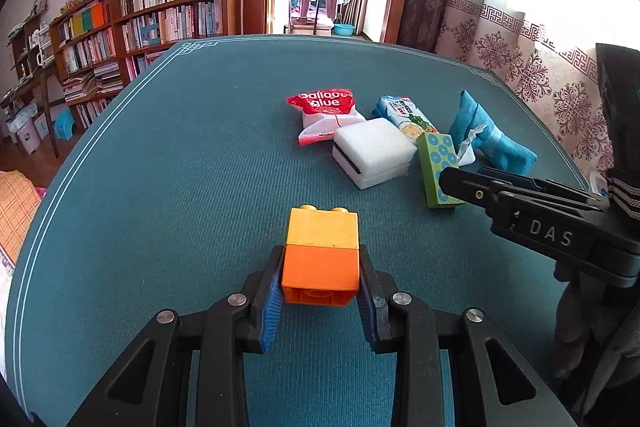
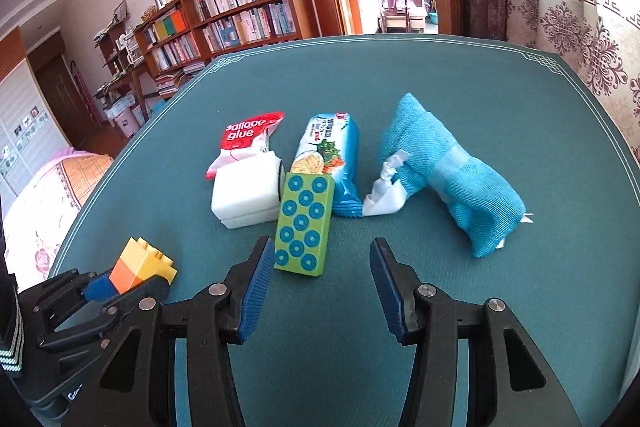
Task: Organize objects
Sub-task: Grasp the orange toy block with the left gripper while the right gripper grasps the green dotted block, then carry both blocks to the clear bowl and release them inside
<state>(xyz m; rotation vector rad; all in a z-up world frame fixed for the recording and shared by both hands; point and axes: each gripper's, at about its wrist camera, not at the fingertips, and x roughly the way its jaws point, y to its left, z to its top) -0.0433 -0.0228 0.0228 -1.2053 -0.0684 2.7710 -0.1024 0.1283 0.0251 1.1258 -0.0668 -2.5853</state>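
My left gripper (image 1: 320,277) is shut on a stack of toy bricks, orange below and yellow above (image 1: 322,251); the stack lies low over the teal table (image 1: 180,187). It also shows in the right wrist view (image 2: 140,265) at the lower left. My right gripper (image 2: 322,267) is open and empty, just short of a green block with blue rings (image 2: 306,225). Behind the block lie a white sponge (image 2: 246,193), a red balloon glue bag (image 2: 244,139), a blue biscuit pack (image 2: 330,163) and a folded blue towel (image 2: 448,179).
In the left wrist view the same group lies ahead to the right: sponge (image 1: 372,151), green block (image 1: 438,169), glue bag (image 1: 324,111), biscuit pack (image 1: 404,115), towel (image 1: 488,135). The right gripper's body (image 1: 540,223) reaches in from the right. Bookshelves (image 1: 152,15) stand beyond the table.
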